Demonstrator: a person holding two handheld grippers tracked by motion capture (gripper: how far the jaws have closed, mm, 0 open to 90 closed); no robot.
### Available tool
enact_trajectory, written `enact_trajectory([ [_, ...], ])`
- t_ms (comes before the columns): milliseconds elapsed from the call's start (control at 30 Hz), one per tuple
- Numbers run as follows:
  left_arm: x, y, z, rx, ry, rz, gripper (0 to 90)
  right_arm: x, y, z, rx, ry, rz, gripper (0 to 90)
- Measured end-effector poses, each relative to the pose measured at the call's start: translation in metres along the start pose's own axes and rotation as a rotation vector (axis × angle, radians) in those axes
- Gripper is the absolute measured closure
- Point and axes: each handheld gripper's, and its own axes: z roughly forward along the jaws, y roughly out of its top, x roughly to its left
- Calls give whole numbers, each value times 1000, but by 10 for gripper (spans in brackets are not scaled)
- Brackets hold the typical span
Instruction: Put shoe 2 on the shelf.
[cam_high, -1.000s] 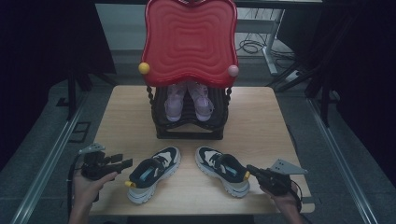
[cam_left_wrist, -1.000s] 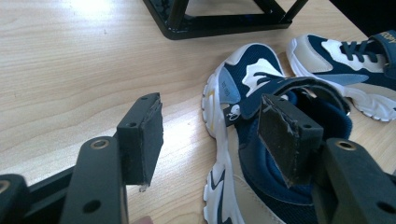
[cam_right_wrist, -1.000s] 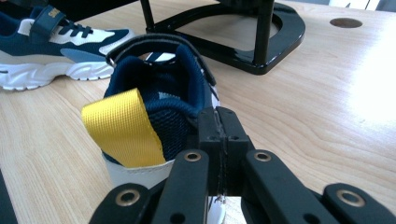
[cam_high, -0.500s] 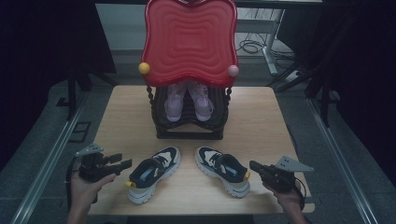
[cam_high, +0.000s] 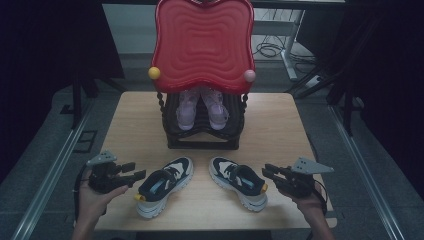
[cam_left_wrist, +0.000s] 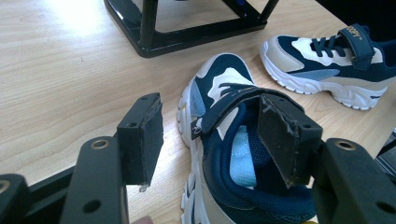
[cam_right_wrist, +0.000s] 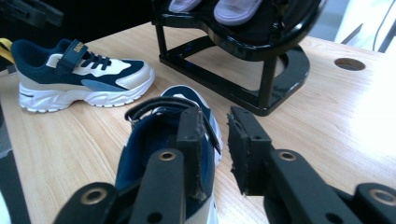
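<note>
Two navy, white and beige sneakers lie on the wooden table (cam_high: 280, 130) in front of a black shoe rack (cam_high: 202, 142). The left sneaker (cam_high: 165, 187) points toward the rack, with my left gripper (cam_high: 140, 175) just left of its heel. In the left gripper view that gripper (cam_left_wrist: 212, 135) is wide open, its right jaw in front of the sneaker's collar (cam_left_wrist: 224, 93). The right sneaker (cam_high: 237, 182) has my right gripper (cam_high: 267, 172) beside its heel. This gripper (cam_right_wrist: 217, 135) is open by a narrow gap with nothing in it, and the sneaker (cam_right_wrist: 182, 95) lies behind its left jaw.
A pair of lilac shoes (cam_high: 200, 107) rests on the rack under a tall red wavy panel (cam_high: 202, 45) with a yellow ball (cam_high: 154, 73) and a pink ball (cam_high: 249, 76). A round hole (cam_right_wrist: 349, 64) is cut in the table. Dark floor surrounds the table.
My right gripper has shifted slightly away from the right sneaker's heel, toward the far side. The left gripper has hardly moved. Both sneakers stay put.
</note>
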Motion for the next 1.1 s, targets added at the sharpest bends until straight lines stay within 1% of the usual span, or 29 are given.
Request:
enact_trajectory([
  [33, -1, 2, 0, 2, -1, 5, 404, 0, 6, 2, 22, 16, -7, 701],
  [67, -1, 2, 0, 2, -1, 5, 404, 0, 6, 2, 22, 16, -7, 701],
  [100, -3, 5, 0, 9, -2, 15, 404, 1, 10, 5, 38, 28, -13, 689],
  [200, -5, 7, 2, 18, -7, 25, 404, 1, 14, 6, 50, 39, -16, 672],
  [333, -9, 12, 7, 36, -11, 50, 406, 2, 19, 10, 69, 56, -20, 645],
  [367, -11, 14, 10, 49, -10, 64, 414, 1, 21, 12, 82, 64, -14, 623],
  [400, -11, 14, 10, 49, -10, 64, 419, 1, 21, 12, 82, 64, -14, 623],
  [433, -13, 16, 14, 67, -7, 71, 424, 1, 22, 14, 97, 75, -12, 608],
  [467, -13, 16, 14, 67, -7, 71, 428, 1, 22, 14, 97, 75, -12, 608],
  [600, -14, 17, 21, 102, -1, 85, 434, 1, 26, 20, 130, 80, -11, 592],
  [733, -13, 17, 24, 115, 3, 89, 436, 0, 25, 25, 146, 86, -10, 588],
  [767, -13, 16, 26, 120, 3, 87, 436, -3, 24, 30, 159, 91, -3, 586],
  [833, -13, 15, 30, 137, 7, 92, 436, -4, 24, 32, 166, 96, 1, 583],
  [900, -12, 14, 34, 150, 2, 97, 436, -4, 23, 38, 185, 109, -2, 576],
  [1000, -12, 14, 36, 155, 2, 98, 436, -4, 23, 42, 198, 112, -4, 576],
  [1033, -12, 13, 37, 159, 1, 98, 437, -5, 22, 46, 214, 113, -8, 576],
  [1100, -12, 13, 39, 164, 2, 100, 438, -7, 22, 51, 228, 118, -5, 576],
])
